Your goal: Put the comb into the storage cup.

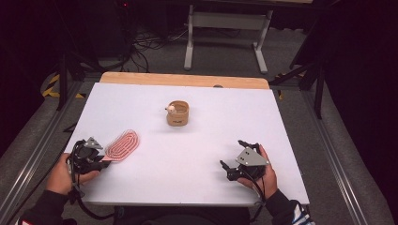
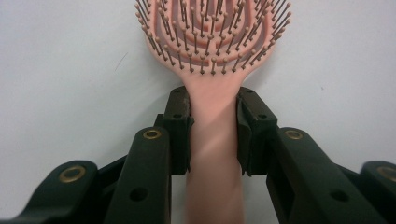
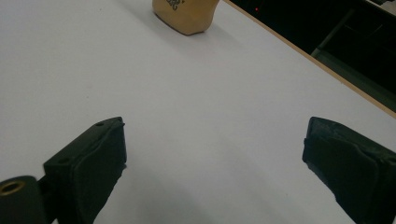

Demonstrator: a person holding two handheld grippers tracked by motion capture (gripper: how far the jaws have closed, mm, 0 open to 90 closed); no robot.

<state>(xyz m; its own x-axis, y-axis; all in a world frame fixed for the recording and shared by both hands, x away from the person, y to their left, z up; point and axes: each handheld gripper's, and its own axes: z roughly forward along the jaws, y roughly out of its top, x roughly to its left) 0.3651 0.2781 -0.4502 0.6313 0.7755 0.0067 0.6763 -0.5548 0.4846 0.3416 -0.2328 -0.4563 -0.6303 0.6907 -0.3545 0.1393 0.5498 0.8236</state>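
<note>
- Pink hairbrush (image 1: 123, 145) flat on the white table (image 1: 187, 168), near the front left corner, bristles up, head angled away toward the table's middle.
- Handle of the brush pointed back toward the near left edge, into the left gripper (image 1: 99, 163).
- Left gripper (image 2: 214, 135) set low at the table's front left, held in the person's left hand (image 1: 61, 174); jaws drawn in narrow, one on each side of the brush handle just below the head.
- In the left gripper view, both black pads (image 2: 180, 130) pressed against the sides of the handle; brush clamped, still lying on the table surface.
- Right gripper (image 1: 234, 153) at the table's front right, held in the right hand (image 1: 263, 176), well apart from the brush.
- Right gripper (image 3: 215, 154) jaws spread wide, nothing between them, bare table surface below.
- Tan cup (image 1: 177, 113) upright near the middle of the table, toward the far side, well apart from both grippers; a small pale object at its rim, too small to tell.
- Same cup (image 3: 186, 16) ahead of the right gripper, at the top of the right gripper view.
</note>
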